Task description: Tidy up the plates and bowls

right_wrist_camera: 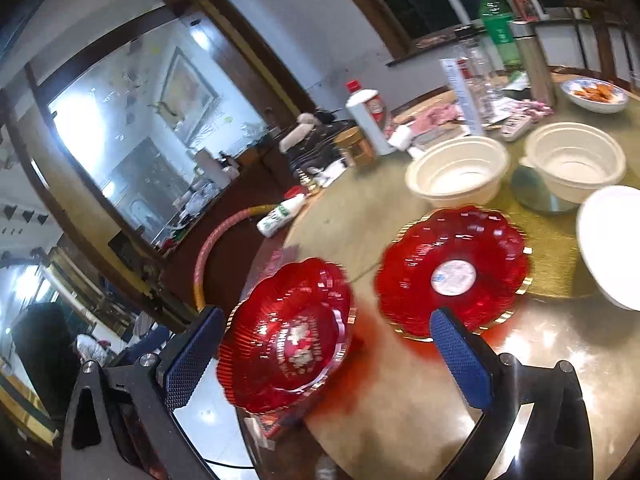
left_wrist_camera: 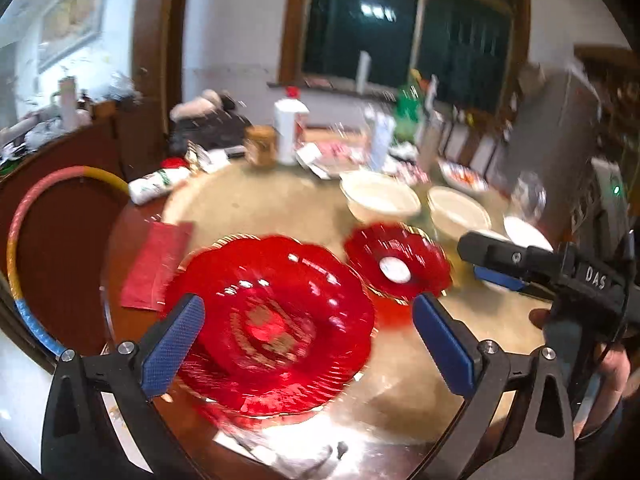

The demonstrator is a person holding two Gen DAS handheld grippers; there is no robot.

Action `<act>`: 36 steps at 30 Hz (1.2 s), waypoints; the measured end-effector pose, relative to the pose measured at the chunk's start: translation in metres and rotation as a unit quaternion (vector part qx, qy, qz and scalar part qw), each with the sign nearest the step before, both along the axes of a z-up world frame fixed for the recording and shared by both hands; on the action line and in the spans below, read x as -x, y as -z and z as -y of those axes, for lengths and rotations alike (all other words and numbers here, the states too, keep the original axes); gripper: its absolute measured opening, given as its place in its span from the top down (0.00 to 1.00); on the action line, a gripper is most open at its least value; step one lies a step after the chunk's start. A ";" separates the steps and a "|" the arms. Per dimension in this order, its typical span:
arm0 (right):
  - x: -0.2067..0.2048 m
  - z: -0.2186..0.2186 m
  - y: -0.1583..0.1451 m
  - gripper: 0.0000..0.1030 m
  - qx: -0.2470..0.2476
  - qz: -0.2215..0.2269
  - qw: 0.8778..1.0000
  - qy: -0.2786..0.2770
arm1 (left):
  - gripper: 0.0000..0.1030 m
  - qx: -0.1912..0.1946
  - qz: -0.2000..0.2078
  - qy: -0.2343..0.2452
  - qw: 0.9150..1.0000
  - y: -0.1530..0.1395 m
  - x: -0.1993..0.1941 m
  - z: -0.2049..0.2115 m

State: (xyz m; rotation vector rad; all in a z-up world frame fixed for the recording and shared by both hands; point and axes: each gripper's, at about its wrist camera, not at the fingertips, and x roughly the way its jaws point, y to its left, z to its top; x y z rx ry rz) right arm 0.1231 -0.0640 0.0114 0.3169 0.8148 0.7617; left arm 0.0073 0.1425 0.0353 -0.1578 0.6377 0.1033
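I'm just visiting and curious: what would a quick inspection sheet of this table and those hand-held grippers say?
Surface: round table, glossy, red tint under plates.
Job's things: near red plate and red plate with sticker, apart; two white bowls; white plate.
Clutter: bottles, jar, wrappers, food dish, red napkin.
Grippers: left hand-held gripper open, empty; right hand-held gripper open, empty.
Cables: thin one under right hand-held gripper.
Surroundings: dark window, colourful hoop.

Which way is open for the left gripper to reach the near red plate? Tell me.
Probably straight ahead. The left gripper is open, its fingers either side of the near red plate, with nothing between them and it. The second red plate lies apart to the right, and the right gripper is off to the side.
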 end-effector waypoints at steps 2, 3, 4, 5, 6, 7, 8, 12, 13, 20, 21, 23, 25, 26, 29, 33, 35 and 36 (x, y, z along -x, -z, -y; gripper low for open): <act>-0.002 0.016 0.005 0.00 -0.003 -0.026 1.000 0.014 | 0.00 -0.001 -0.015 0.026 1.000 -0.002 -0.013 0.012; -0.005 0.023 0.008 0.00 -0.005 -0.038 0.999 0.020 | 0.00 0.010 -0.030 0.040 0.999 -0.004 -0.023 0.015; -0.008 0.029 0.011 0.00 -0.002 -0.051 0.998 0.029 | 0.00 0.016 -0.040 0.045 0.998 -0.005 -0.030 0.017; -0.013 0.037 0.014 0.00 0.005 -0.065 0.997 0.041 | 0.00 0.021 -0.050 0.051 0.997 -0.005 -0.037 0.019; -0.016 0.042 0.016 0.00 0.008 -0.073 0.996 0.049 | 0.00 0.025 -0.057 0.058 0.996 -0.007 -0.047 0.021; -0.021 0.049 0.020 0.00 0.008 -0.086 0.994 0.061 | 0.00 0.024 -0.061 0.059 0.996 -0.007 -0.050 0.024; -0.026 0.053 0.024 0.00 0.007 -0.098 0.993 0.066 | 0.00 0.021 -0.070 0.059 0.996 -0.006 -0.056 0.025; -0.046 0.061 0.036 0.00 -0.001 -0.140 0.987 0.073 | 0.00 0.019 -0.123 0.064 0.990 0.002 -0.092 0.037; -0.054 0.063 0.039 0.00 0.000 -0.147 0.986 0.078 | 0.00 0.019 -0.129 0.066 0.989 0.001 -0.103 0.039; -0.090 0.065 0.060 0.00 0.002 -0.190 0.977 0.096 | 0.00 0.046 -0.187 0.054 0.980 0.009 -0.172 0.038; -0.093 0.066 0.061 0.00 -0.001 -0.193 0.976 0.100 | 0.00 0.039 -0.194 0.051 0.979 0.012 -0.179 0.040; -0.103 0.067 0.065 0.00 -0.013 -0.198 0.974 0.104 | 0.00 0.031 -0.208 0.055 0.976 0.019 -0.193 0.045; -0.109 0.066 0.067 0.02 -0.014 -0.198 0.974 0.106 | 0.00 0.031 -0.223 0.051 0.973 0.029 -0.204 0.045; -0.112 0.065 0.069 0.04 -0.014 -0.200 0.974 0.105 | 0.02 0.035 -0.228 0.049 0.972 0.032 -0.209 0.043; -0.118 0.065 0.077 0.21 -0.015 -0.211 0.972 0.101 | 0.17 0.060 -0.261 0.047 0.962 0.050 -0.224 0.036; -0.123 0.064 0.089 0.34 -0.011 -0.223 0.970 0.099 | 0.49 0.071 -0.303 0.044 0.949 0.070 -0.239 0.030; -0.123 0.060 0.093 0.35 -0.006 -0.227 0.970 0.092 | 0.52 0.076 -0.314 0.047 0.945 0.077 -0.241 0.029; -0.123 0.058 0.094 0.37 -0.005 -0.224 0.971 0.088 | 0.54 0.079 -0.317 0.049 0.944 0.080 -0.242 0.029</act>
